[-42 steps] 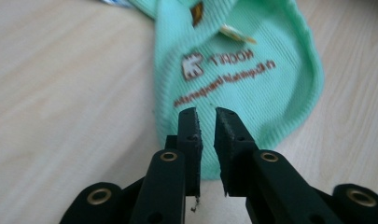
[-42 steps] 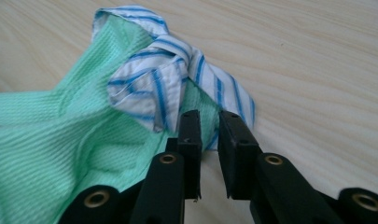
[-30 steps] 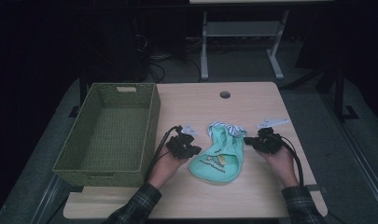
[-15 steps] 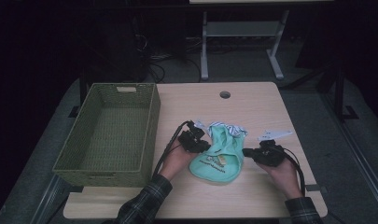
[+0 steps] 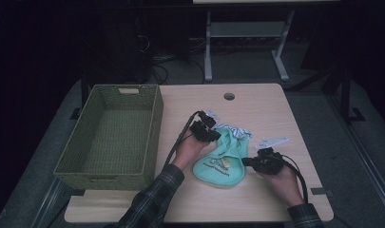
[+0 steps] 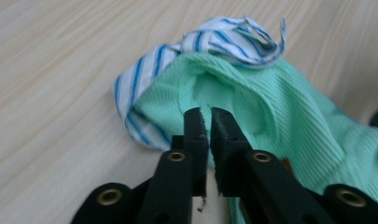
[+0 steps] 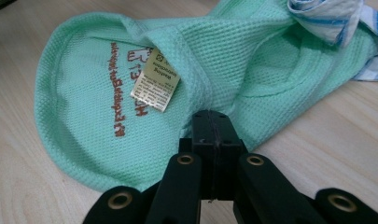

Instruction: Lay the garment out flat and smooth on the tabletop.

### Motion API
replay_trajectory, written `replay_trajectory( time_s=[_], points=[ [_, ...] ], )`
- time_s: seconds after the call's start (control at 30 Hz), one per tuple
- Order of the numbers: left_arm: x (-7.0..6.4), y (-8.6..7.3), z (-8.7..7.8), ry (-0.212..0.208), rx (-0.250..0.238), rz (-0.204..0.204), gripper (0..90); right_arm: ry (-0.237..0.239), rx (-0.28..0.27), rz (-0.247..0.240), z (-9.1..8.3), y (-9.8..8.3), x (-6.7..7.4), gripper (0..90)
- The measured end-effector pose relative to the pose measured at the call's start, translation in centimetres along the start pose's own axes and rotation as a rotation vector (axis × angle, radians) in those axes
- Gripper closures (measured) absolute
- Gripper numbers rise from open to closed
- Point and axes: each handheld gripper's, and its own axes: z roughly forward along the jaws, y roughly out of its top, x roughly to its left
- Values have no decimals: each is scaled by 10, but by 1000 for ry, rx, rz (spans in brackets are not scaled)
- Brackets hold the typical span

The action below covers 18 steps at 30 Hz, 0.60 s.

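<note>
Both hands have shifted since a second ago: the left gripper (image 5: 210,134) has slid up from the left edge of the green bib to its top corner by the striped trim, and the right gripper (image 5: 251,161) has dropped from the upper right edge down to the bib's (image 5: 223,161) lower right side. Left jaws have just been closing and now stand almost together, a thin slit between them, with a fold of green cloth right at their tips; whether they pinch it I cannot tell for sure from the left gripper view (image 6: 210,122). Right jaws are pressed fully together in the right gripper view (image 7: 211,122), their tips at the edge of the cloth just beside the white label (image 7: 156,79); a grip on the fabric is not clear. Flat on the wooden table (image 5: 256,104), the bib lies between the two hands, its blue-and-white striped trim (image 5: 237,132) bunched at the far end. Well to the left stands a green woven basket (image 5: 154,123), with nothing inside it.
</note>
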Motion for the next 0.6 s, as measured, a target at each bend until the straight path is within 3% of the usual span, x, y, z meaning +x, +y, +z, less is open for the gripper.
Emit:
replay_trajectory(
  time_s=[0.23,0.47,0.5,0.6],
  points=[
    [9,12,17,37,14,0,893,3,18,-10,5,-1,2,896],
    [19,15,36,73,67,23,894,5,57,-25,13,-4,3,898],
    [22,15,41,86,94,33,895,4,59,-25,13,-4,4,898],
    [25,13,43,97,104,39,896,2,66,-25,12,-4,4,898]
  ],
)
